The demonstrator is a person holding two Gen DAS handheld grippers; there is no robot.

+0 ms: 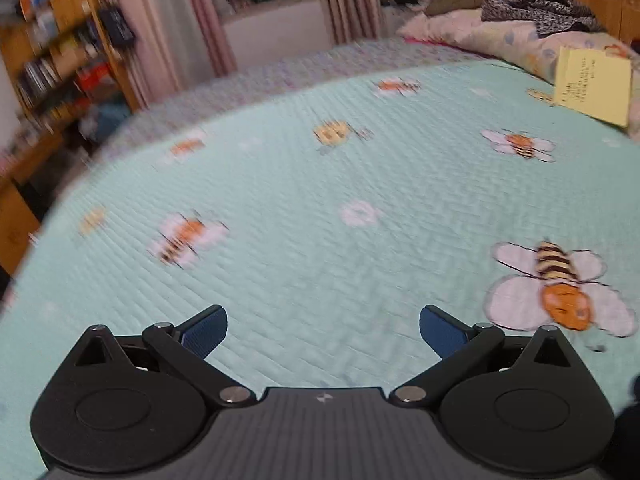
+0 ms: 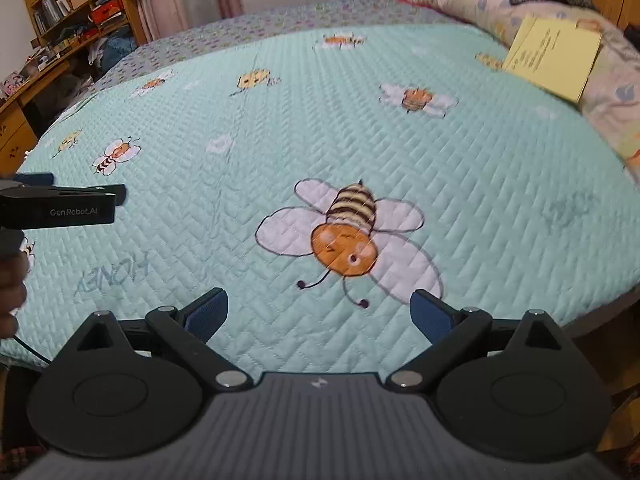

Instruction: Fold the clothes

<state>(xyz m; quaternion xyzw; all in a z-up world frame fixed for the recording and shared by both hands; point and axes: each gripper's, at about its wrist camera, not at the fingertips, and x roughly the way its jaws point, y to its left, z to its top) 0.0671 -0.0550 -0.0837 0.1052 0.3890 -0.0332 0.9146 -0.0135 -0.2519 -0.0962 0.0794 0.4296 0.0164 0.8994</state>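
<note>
Left gripper (image 1: 323, 330) spread wide, holding nothing, above the bee-print quilt (image 1: 320, 208), right gripper (image 2: 319, 314) equally wide open, empty, over the large bee (image 2: 346, 234)

Each gripper, left gripper (image 1: 323, 330) and right gripper (image 2: 319, 316), has a ribbed grey body with a small white mark, two round black discs, black link arms with silver screws, and blue ribbed pads (image 2: 208, 314). At nine o'clock, white "GenRobot.AI" lettering and a thin black cable (image 2: 30, 350).
</note>
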